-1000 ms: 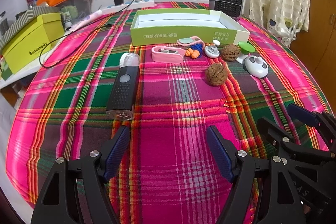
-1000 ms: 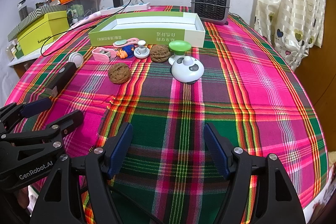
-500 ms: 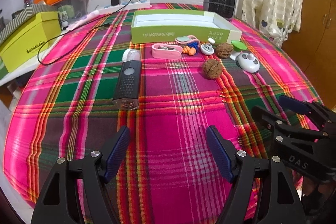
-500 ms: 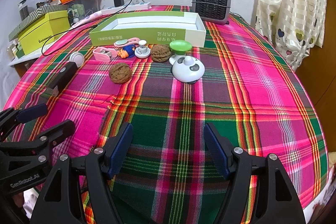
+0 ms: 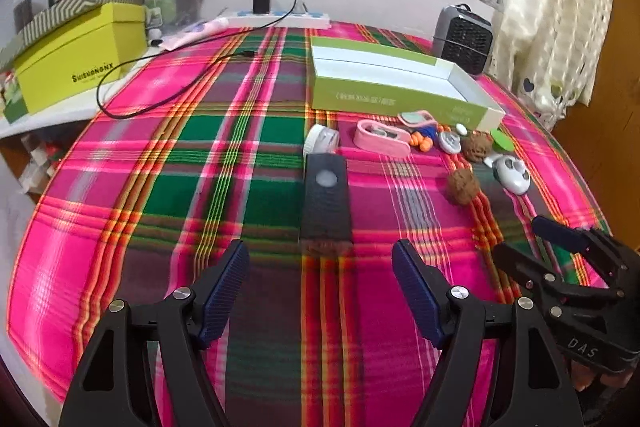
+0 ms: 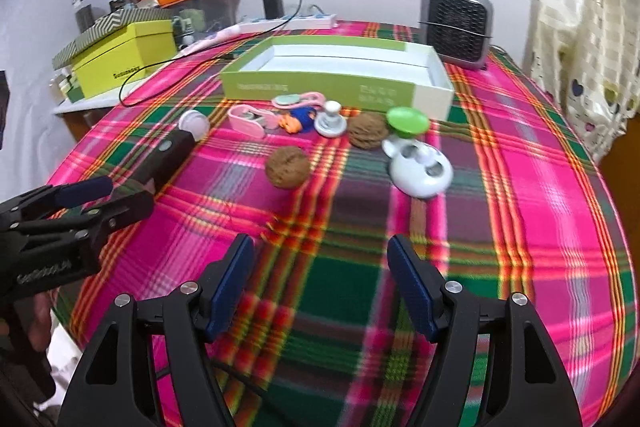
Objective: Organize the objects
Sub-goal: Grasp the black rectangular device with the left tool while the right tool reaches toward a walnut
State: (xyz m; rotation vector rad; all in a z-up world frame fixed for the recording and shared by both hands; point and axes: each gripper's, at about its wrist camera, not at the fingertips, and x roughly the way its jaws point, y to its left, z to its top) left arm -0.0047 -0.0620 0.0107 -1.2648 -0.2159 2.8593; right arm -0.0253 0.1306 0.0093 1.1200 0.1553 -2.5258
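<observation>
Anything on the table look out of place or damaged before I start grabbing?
No damage or spill visible. The small items, such as the black device and walnuts, lie loose in front of the open green box, which looks empty.

Left gripper [image 5: 320, 287] low centre of frame, jaws spread wide, nothing held; right gripper [image 6: 320, 281] likewise, gaping empty.
</observation>
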